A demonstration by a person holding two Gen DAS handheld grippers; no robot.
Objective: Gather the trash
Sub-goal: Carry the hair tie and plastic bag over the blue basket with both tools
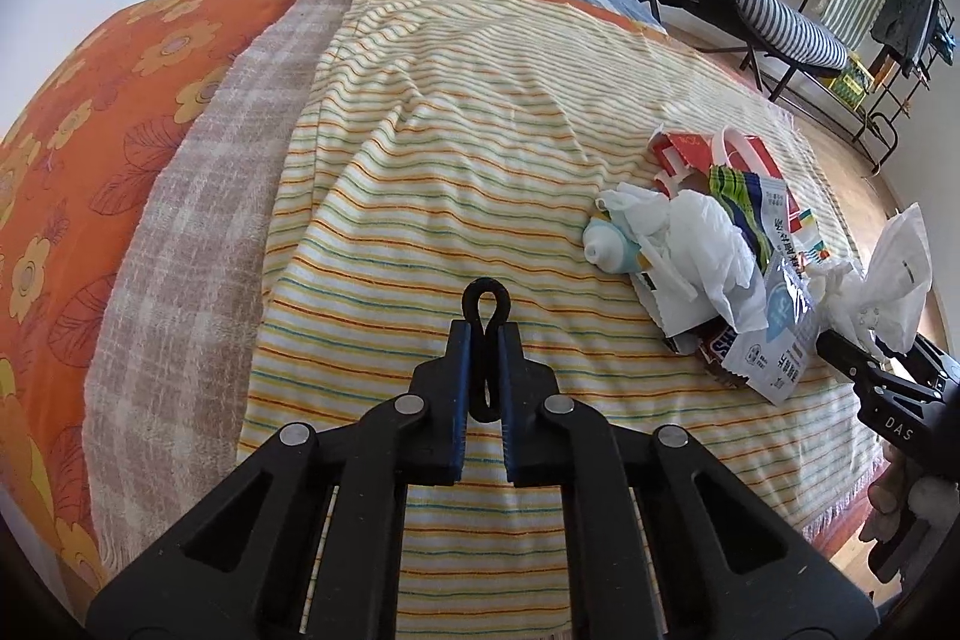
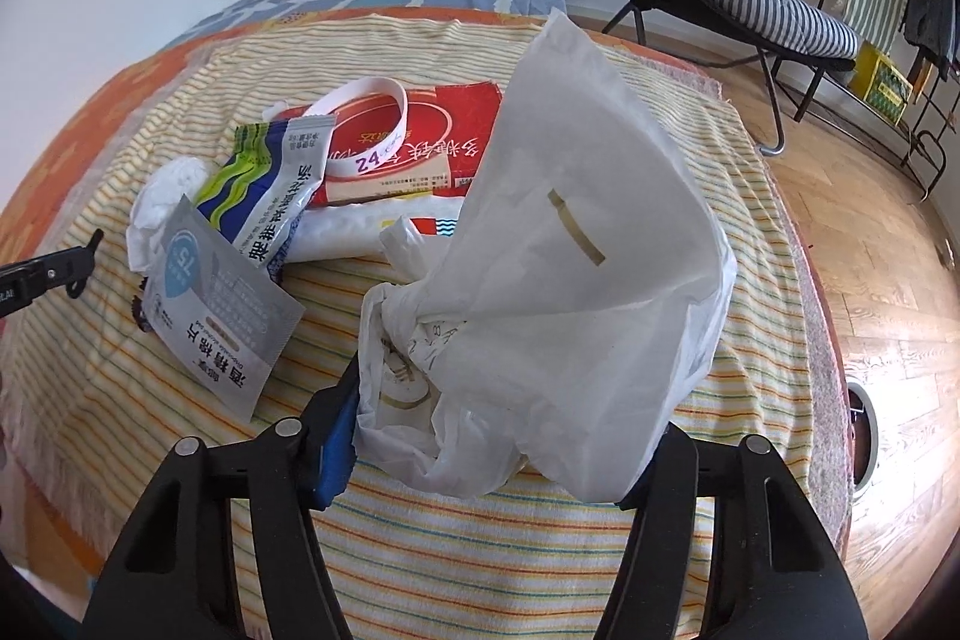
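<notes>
both clamped: left gripper (image 1: pixel 486 334) pinching black loop (image 1: pixel 485 301), right gripper (image 2: pixel 504 400) squeezing white bag (image 2: pixel 558 244).

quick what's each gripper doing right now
Left gripper: shut on a black loop.
Right gripper: closed on a white wrapper.

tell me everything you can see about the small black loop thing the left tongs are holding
The black loop is a thin, dark, rubbery-looking band, perhaps a hair tie, pinched flat between the blue pads of the left tongs, which are shut on it. A rounded eye sticks out past the tips; a narrower end hangs behind the pads. It stands roughly upright along the fingers, above the striped towel; whether it touches the towel cannot be told. It is apart from the trash pile.
</notes>
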